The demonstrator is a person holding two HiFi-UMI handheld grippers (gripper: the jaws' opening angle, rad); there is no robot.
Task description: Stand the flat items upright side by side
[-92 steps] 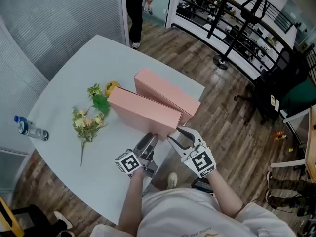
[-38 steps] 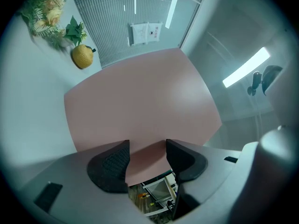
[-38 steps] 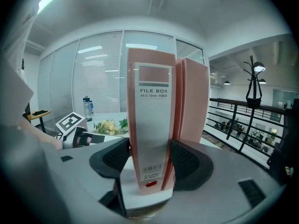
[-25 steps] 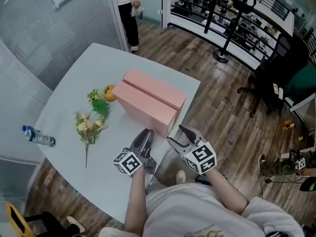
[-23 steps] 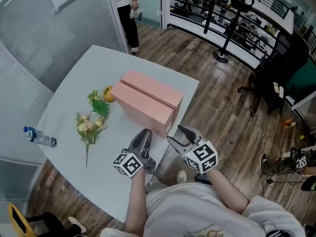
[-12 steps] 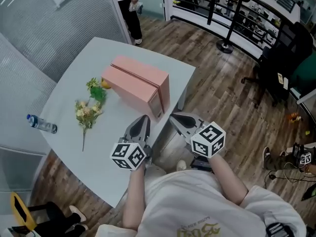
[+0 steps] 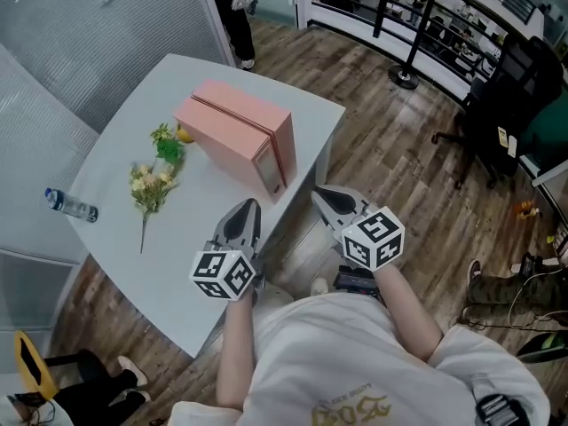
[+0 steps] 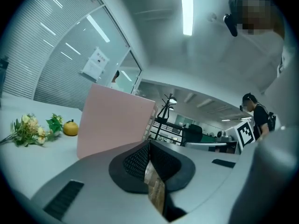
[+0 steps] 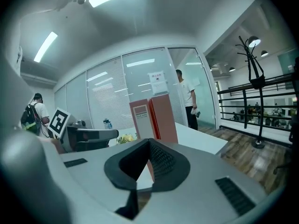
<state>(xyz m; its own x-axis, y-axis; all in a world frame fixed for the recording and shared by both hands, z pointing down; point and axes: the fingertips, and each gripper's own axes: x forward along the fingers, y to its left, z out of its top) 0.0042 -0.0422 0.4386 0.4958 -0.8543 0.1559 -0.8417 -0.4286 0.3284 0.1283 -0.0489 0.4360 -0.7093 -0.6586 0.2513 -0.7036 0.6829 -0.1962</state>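
Observation:
Two flat pink boxes [image 7: 238, 124] stand upright on their long edges, pressed side by side, on the white table [image 7: 142, 264]. In the left gripper view one broad pink face [image 8: 112, 122] fills the middle. The right gripper view shows both box ends [image 9: 154, 113], one with a white label. My left gripper [image 7: 249, 205] is shut and empty, hanging over the table's near edge, short of the boxes. Off the table's corner, above the wooden floor, my right gripper [image 7: 320, 193] is shut and holds nothing. Neither gripper touches the boxes.
A bunch of flowers [image 7: 152, 181] and a small yellow fruit [image 7: 184, 135] lie left of the boxes. A water bottle [image 7: 69, 206] lies at the table's left edge. A person [image 7: 232, 7] stands beyond the far corner. A black rack [image 7: 417, 25] and chair [image 7: 519, 87] stand at the right.
The two boxes, earlier splayed apart at an angle, now stand flush together. Both grippers have drawn back toward me, and their jaws have closed.

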